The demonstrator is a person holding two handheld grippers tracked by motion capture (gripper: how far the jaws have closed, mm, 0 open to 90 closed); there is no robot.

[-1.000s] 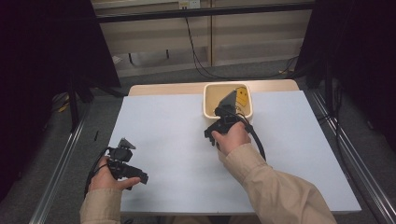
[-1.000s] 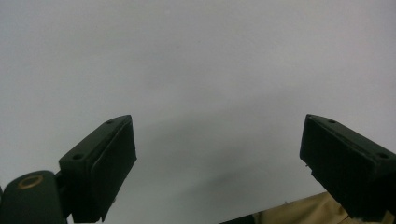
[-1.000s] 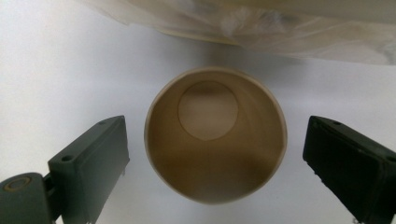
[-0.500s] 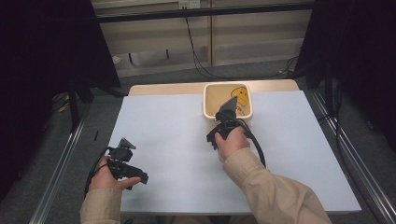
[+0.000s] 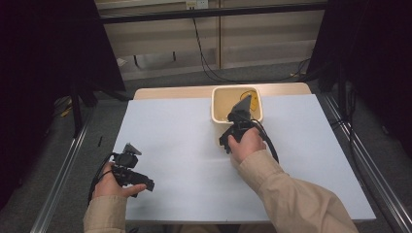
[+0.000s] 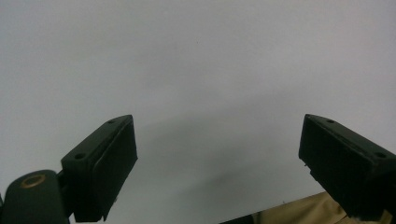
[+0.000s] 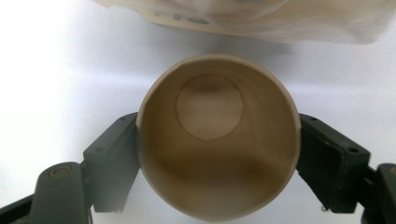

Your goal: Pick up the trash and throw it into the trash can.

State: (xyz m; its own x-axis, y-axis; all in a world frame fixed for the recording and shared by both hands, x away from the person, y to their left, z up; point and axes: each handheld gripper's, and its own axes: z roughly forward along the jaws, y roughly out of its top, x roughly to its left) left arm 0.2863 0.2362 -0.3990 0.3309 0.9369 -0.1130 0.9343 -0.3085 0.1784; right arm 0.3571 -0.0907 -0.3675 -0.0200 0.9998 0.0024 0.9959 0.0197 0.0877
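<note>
Right now the right gripper (image 7: 218,158) has a paper cup (image 7: 217,140) between its jaws, pads touching both walls, mouth facing the cam, axis along the jaws. Beige tub (image 5: 236,102) sits just ahead. Left gripper (image 6: 219,158): wide, nothing in it, well apart nr the table (image 5: 184,145) front-left corner.

The high view is dim and soft, its side edges falling into black; the table (image 5: 184,145) is the brightest area. In the right gripper view the table glares white at upper left, and the cup (image 7: 218,135) is slightly blurred. The left gripper view is evenly grey, with a faint shadow low in frame.
</note>
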